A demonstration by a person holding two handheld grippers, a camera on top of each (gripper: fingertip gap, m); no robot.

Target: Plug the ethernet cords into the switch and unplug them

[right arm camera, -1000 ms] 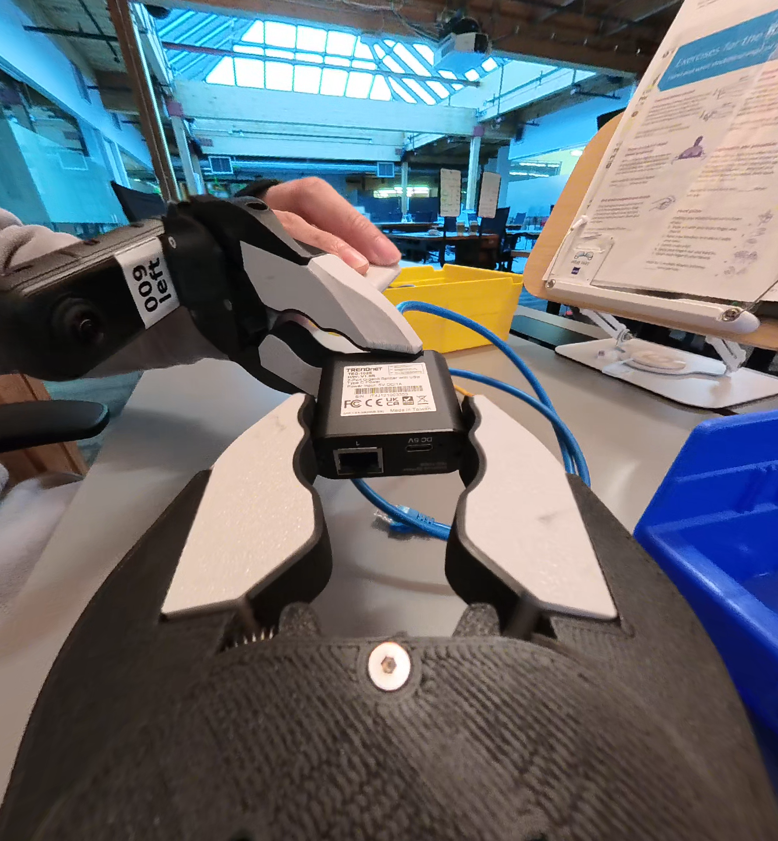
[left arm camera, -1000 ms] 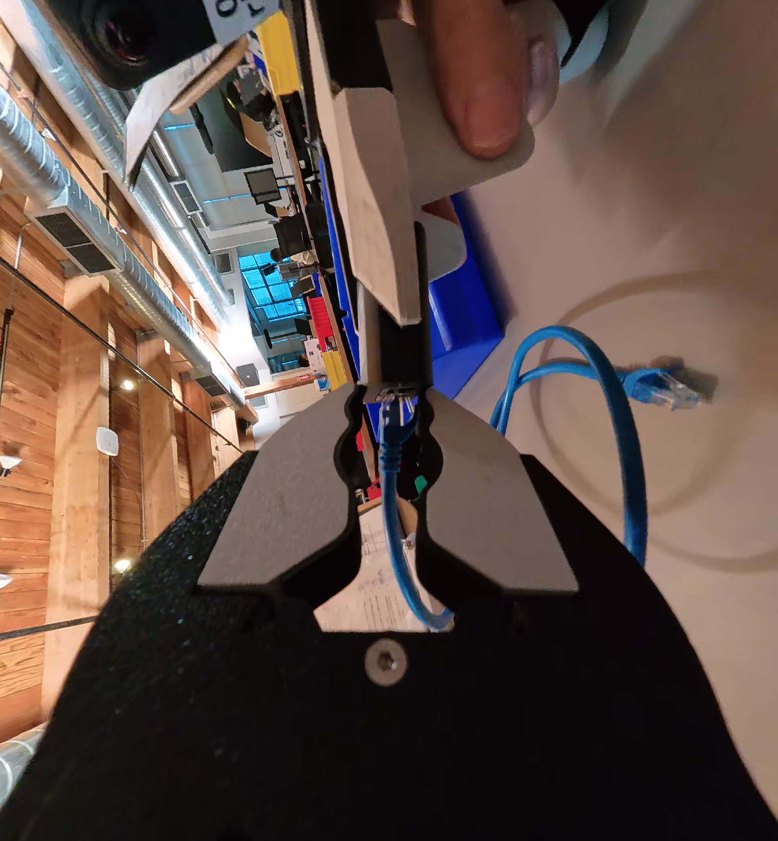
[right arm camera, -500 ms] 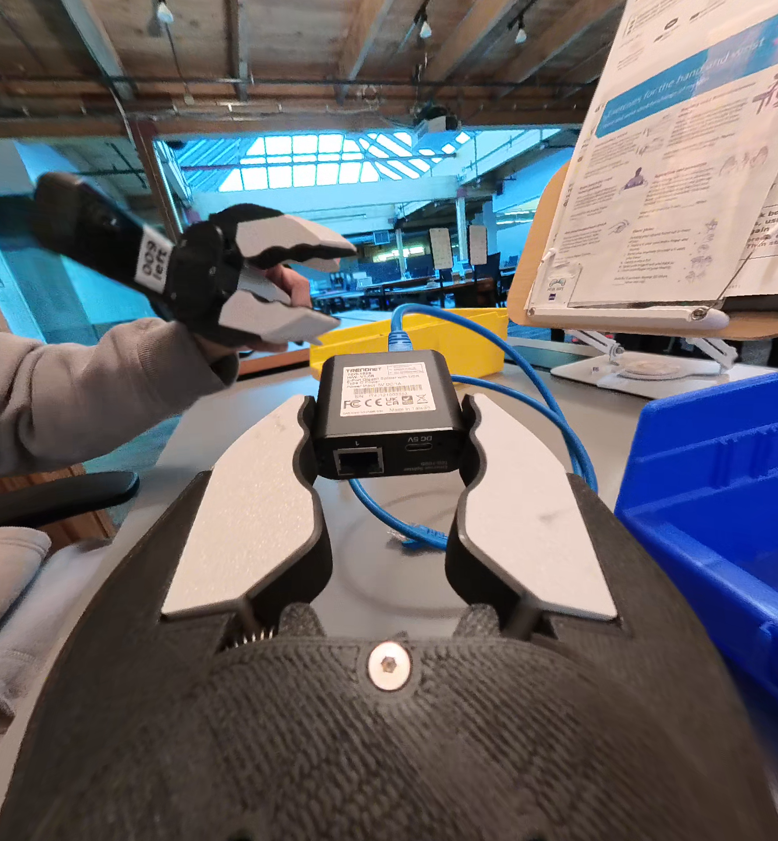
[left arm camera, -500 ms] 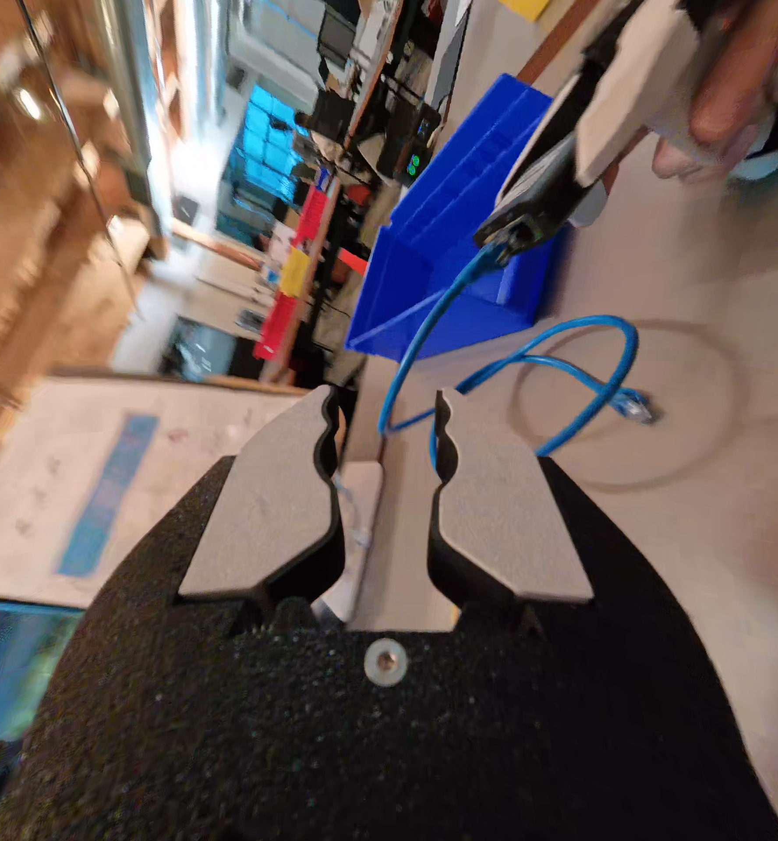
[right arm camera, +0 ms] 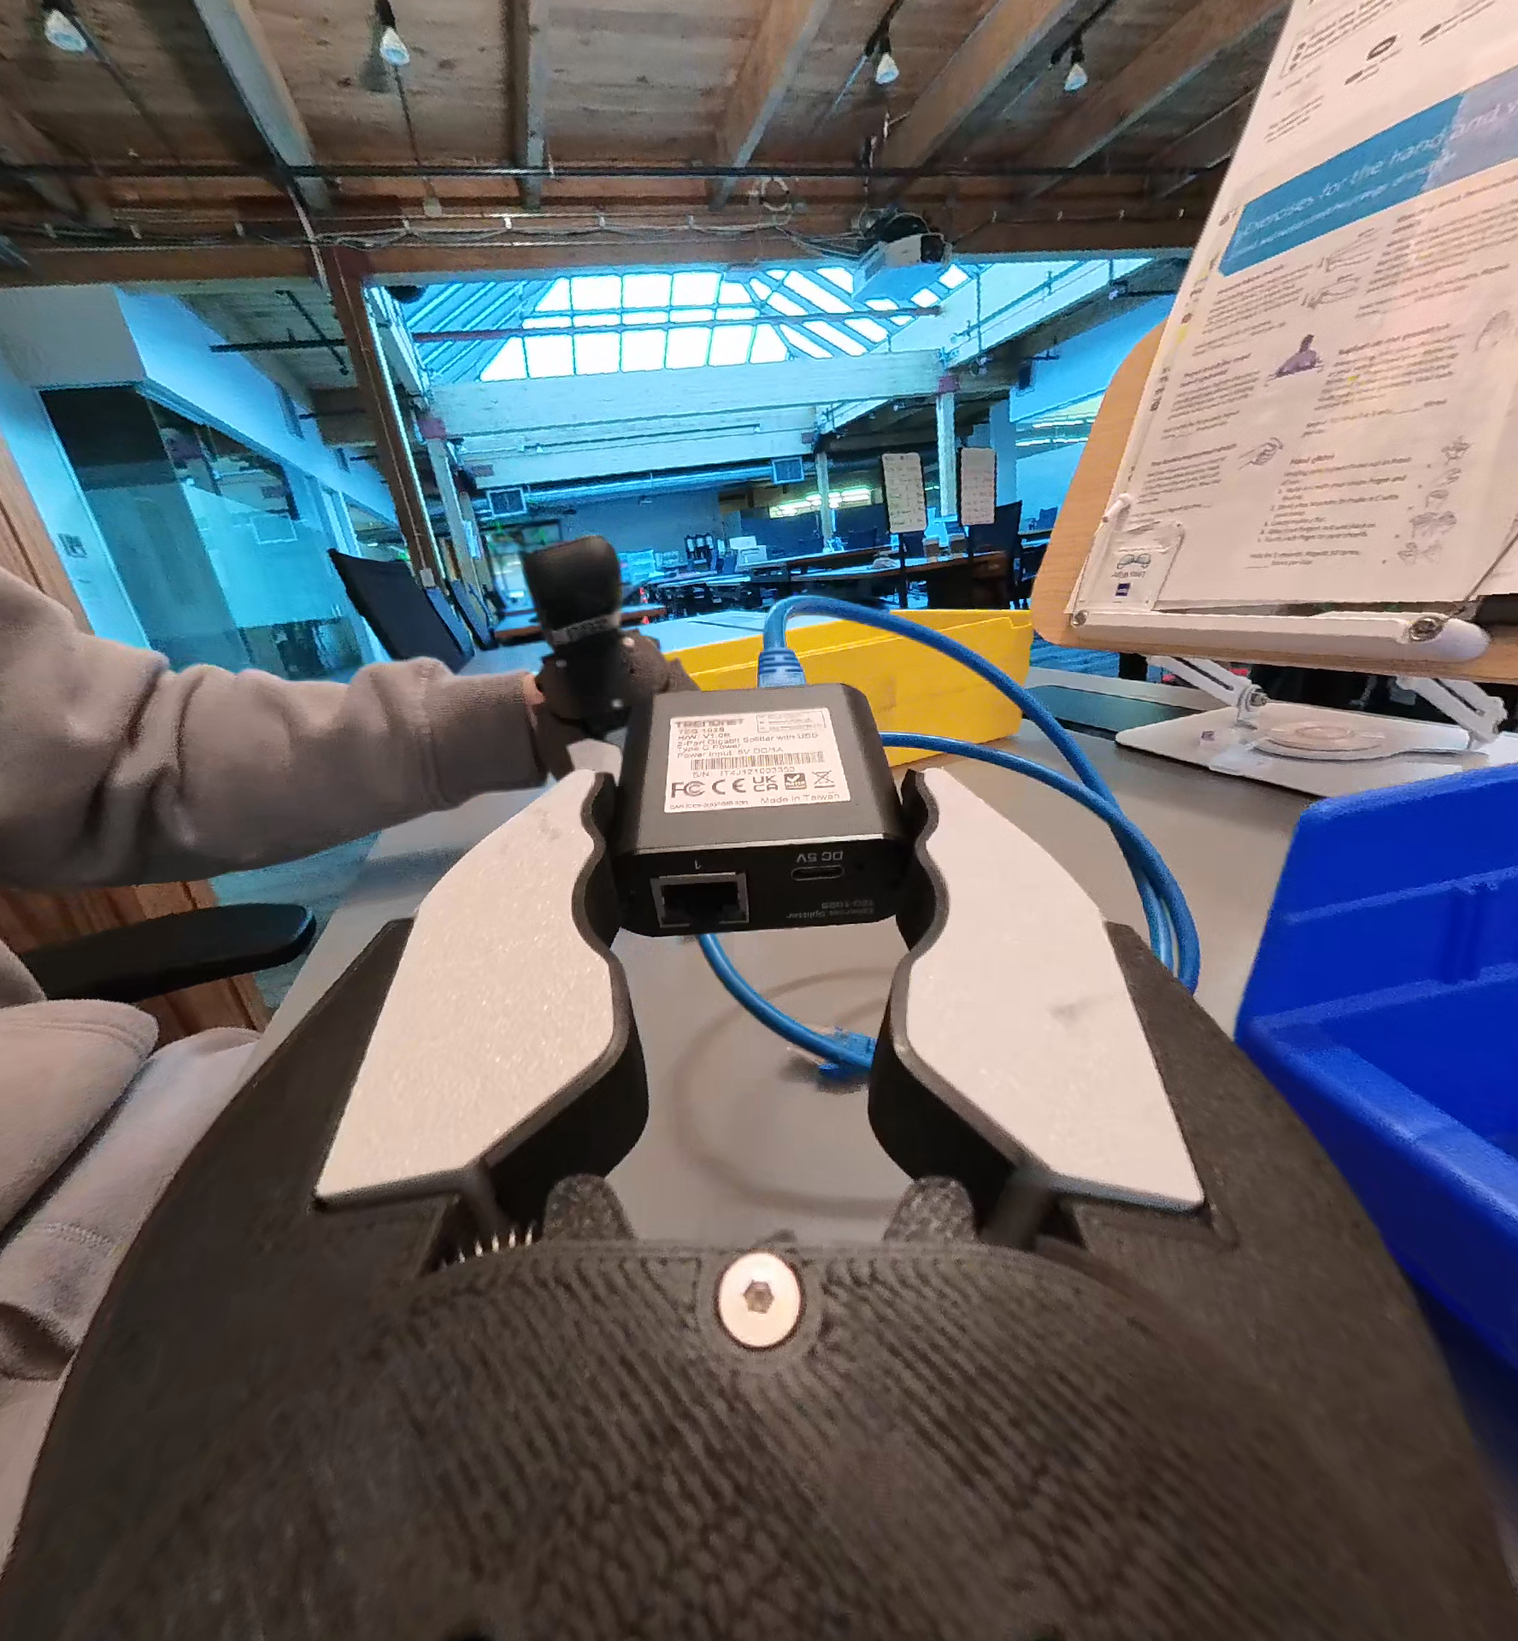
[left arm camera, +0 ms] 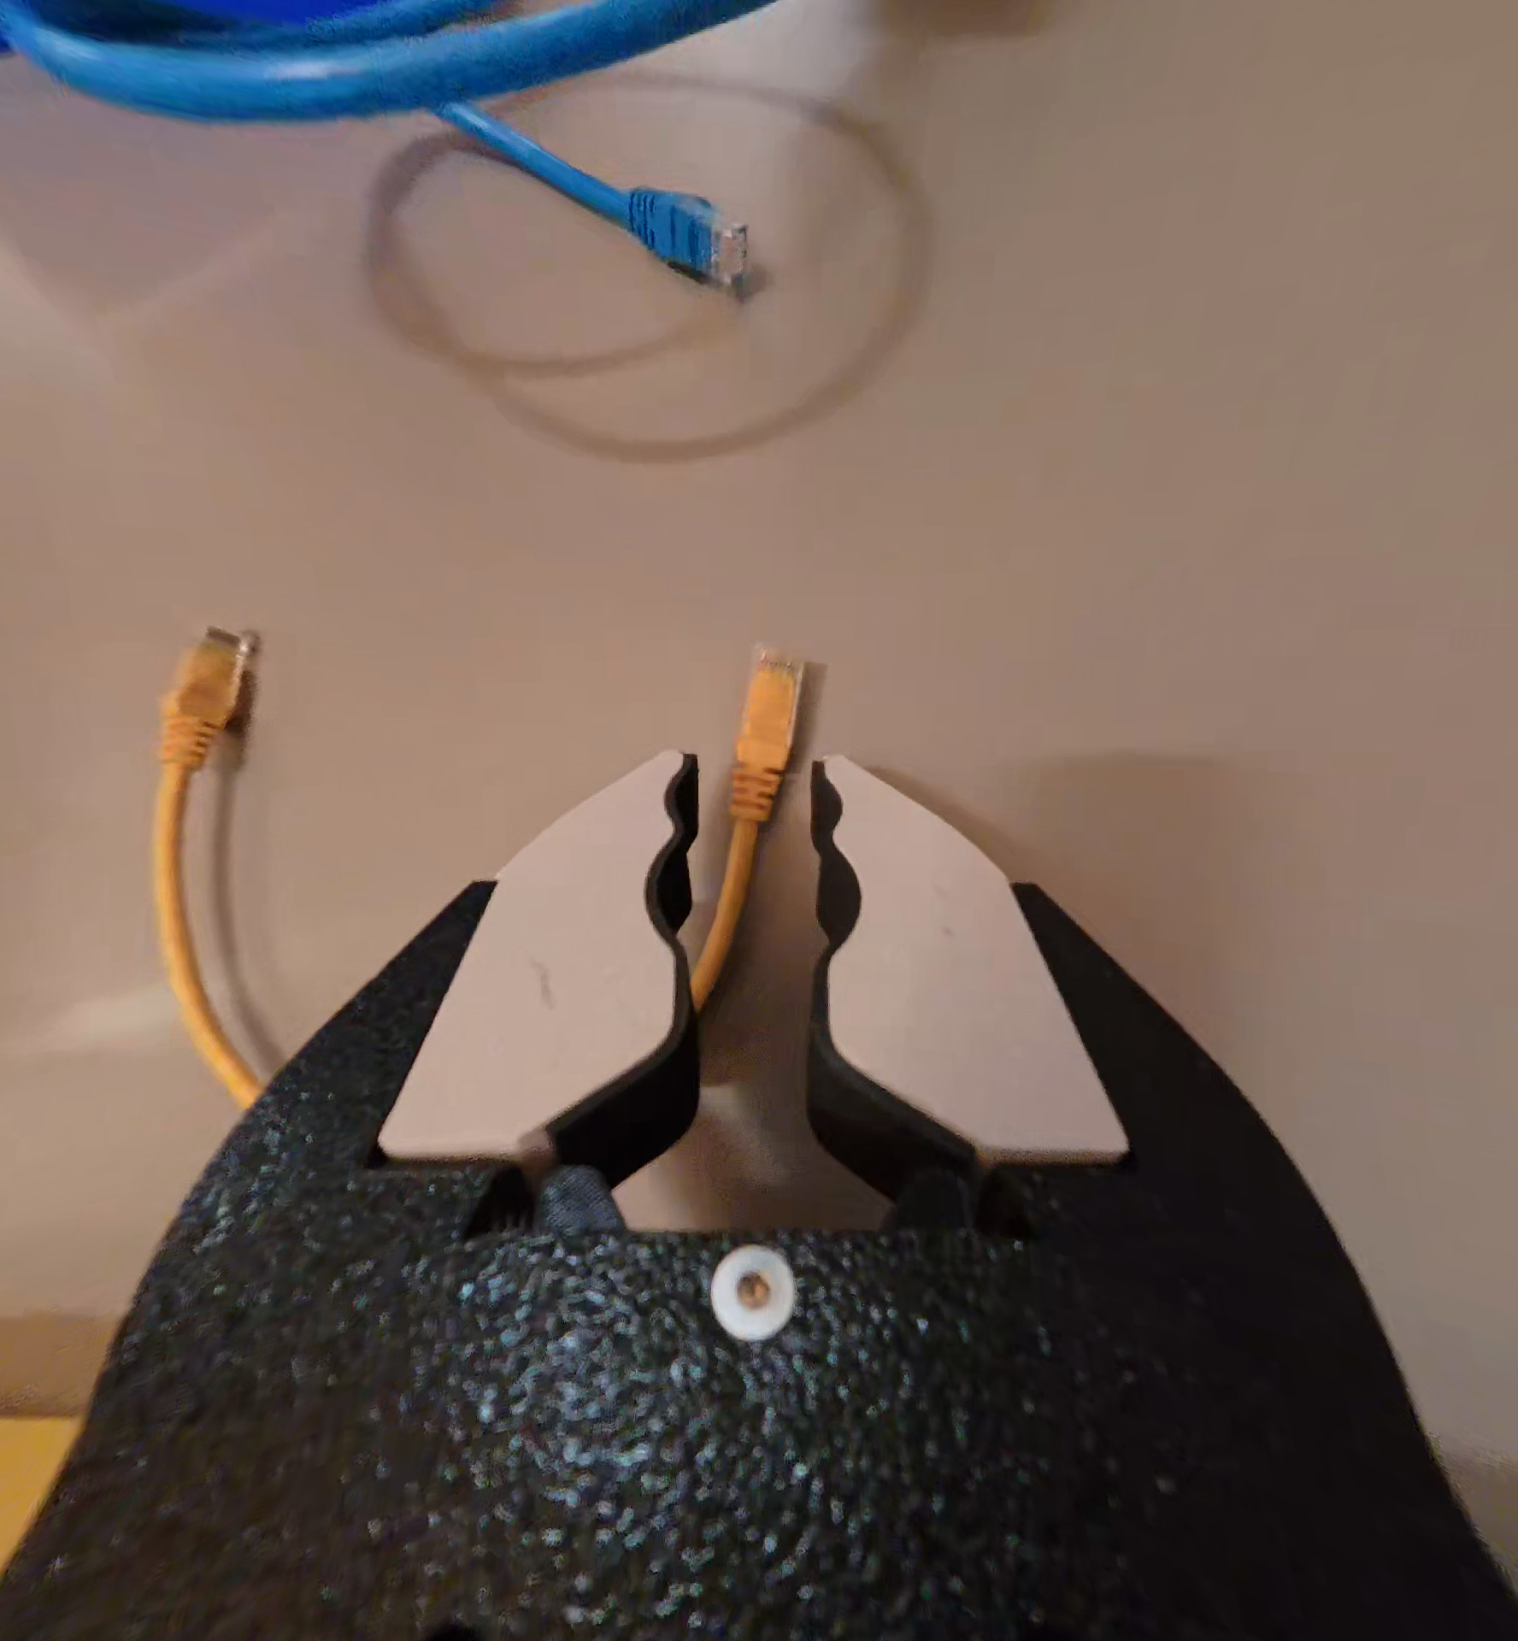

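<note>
- Yellow, thin and rubbery, the short ethernet cord (left arm camera: 171, 897) lies in a U on the beige worktop (left arm camera: 1182, 533); one of its plugs (left arm camera: 769, 710) sits just ahead of my left jaws (left arm camera: 754, 774), and its strain relief lies in the gap between the two tips.
- That plug's long axis runs nearly straight out along my left fingers, contact end pointing away from me, so I judge the jaws are lined up to pinch it by its sides.
- My left jaws are parted, with nothing between them clamped; the cord passes under the left-hand finger (left arm camera: 551, 959) and I cannot tell whether it touches.
- The cord's other yellow plug (left arm camera: 200, 693) lies well off to the left of these jaws, also pointing away.
- The small black boxy switch (right arm camera: 760, 799) is clenched by its sides in my right jaws (right arm camera: 760, 844), lifted above the worktop, with an empty port facing back toward me.
- A blue ethernet cord (right arm camera: 1084, 772) is plugged into the switch's far face and loops round to the right; its free blue plug (left arm camera: 693, 235) lies on the worktop, well ahead of my left jaws.
- My left jaws are the nearer to the yellow plug, so the pick-up should be theirs.
</note>
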